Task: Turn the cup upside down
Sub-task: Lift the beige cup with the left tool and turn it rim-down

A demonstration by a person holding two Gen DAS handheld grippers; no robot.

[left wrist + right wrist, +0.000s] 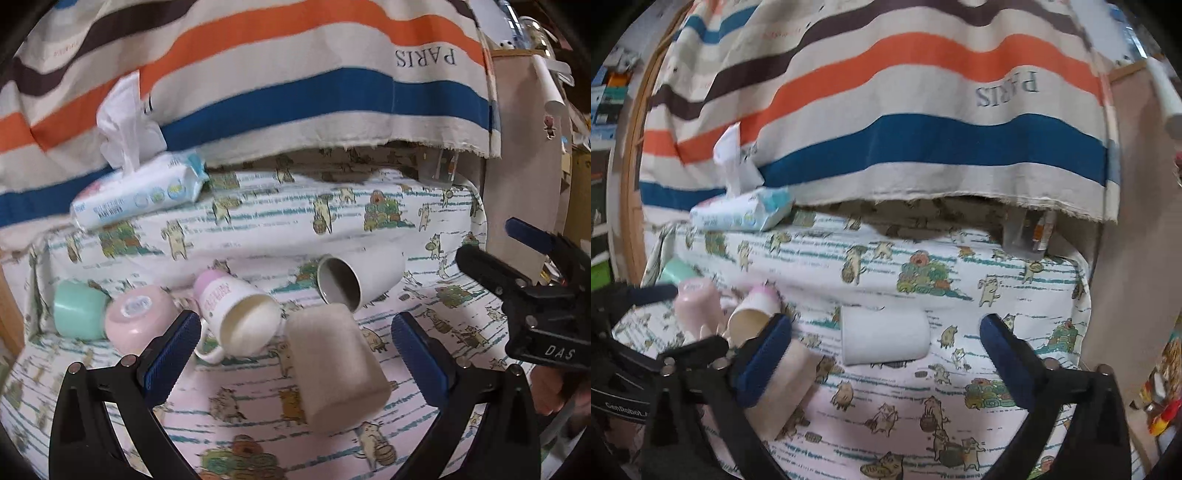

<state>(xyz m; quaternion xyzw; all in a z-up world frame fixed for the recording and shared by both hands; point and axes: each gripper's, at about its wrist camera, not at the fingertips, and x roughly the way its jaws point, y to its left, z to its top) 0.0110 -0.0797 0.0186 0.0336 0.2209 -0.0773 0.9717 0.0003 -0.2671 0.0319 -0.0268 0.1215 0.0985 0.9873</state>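
My left gripper (295,343) is hanging with its blue-padded fingers spread wide, and between them the beige cup (336,365) is lying on its side on the cat-print cloth (258,406), its flat base turned toward me; nothing is touching the pads, and the cup is sitting closer to my right finger than to my left one. Just beyond my left finger (170,350) the pink-and-white mug (240,314) is lying tipped over with its open mouth facing me and its handle down against the cloth. Further ahead and slightly to the right, the white cup (360,277) is resting on its side too, its mouth showing toward me. Off to the left of my left finger, the pale pink cup (138,317) and the mint-green cup (79,308) are sitting side by side, touching. My right gripper (886,345) is also standing wide apart, holding nothing, with the white cup (884,334) lying just ahead between its fingers and the beige cup (790,384) partly hidden behind its left finger. Far ahead of both grippers a pack of wet wipes (140,192) is lying below the striped cloth (258,74).
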